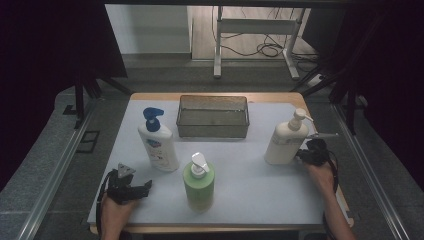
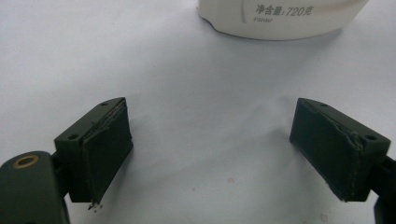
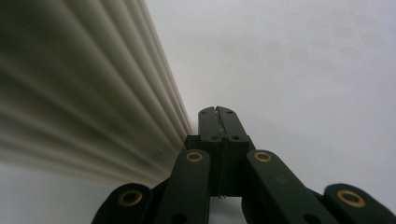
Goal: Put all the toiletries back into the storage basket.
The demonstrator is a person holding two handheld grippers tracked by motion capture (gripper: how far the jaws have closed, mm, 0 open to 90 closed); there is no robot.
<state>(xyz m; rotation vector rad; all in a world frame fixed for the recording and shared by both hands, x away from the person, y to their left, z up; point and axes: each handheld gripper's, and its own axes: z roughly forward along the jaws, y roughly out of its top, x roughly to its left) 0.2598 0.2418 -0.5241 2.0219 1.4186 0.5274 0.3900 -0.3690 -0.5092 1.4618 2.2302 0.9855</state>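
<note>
Three pump bottles stand on the white table top: a white one with a blue pump at the left, a green one in front, a cream one at the right. My left gripper rests near the front left corner, and in the left gripper view it is open with bare table between its pads; the white bottle's base lies ahead. My right gripper sits beside the cream bottle's base. In the right gripper view it is shut on nothing, right next to the ribbed cream bottle.
A grey wire basket stands at the back middle of the table, with nothing visible in it. Beyond the table is a metal frame with cables on the floor. Dark curtains flank both sides.
</note>
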